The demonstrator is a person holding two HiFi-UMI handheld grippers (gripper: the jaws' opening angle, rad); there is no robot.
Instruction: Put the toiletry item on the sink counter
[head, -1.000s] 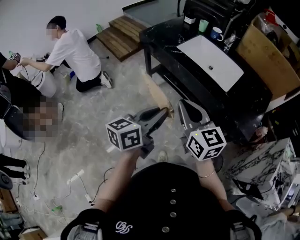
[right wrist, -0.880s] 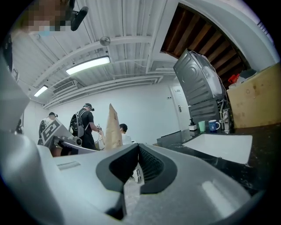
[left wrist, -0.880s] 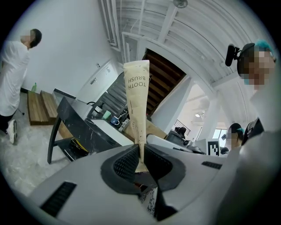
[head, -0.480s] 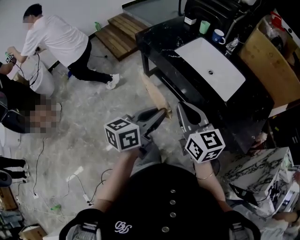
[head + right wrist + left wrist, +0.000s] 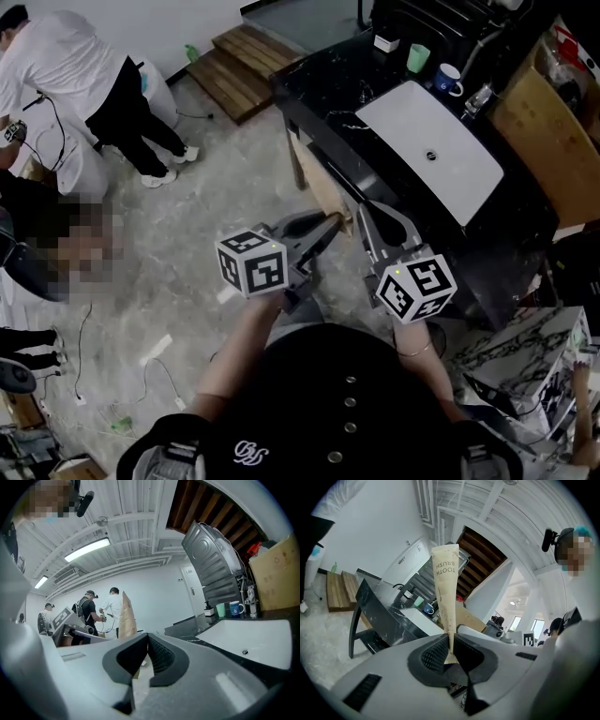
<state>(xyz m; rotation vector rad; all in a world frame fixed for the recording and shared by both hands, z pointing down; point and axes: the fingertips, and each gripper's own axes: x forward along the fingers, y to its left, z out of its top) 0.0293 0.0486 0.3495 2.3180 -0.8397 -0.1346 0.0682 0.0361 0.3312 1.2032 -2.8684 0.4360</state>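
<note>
Head view: the black sink counter (image 5: 323, 80) is seen ahead, well apart from both grippers. The right gripper (image 5: 146, 641) is closed on nothing. The toothbrush packet (image 5: 446, 588) is pinched upright by its crimped end in the left gripper (image 5: 450, 645). It is judged light, thin and easily creased.
</note>
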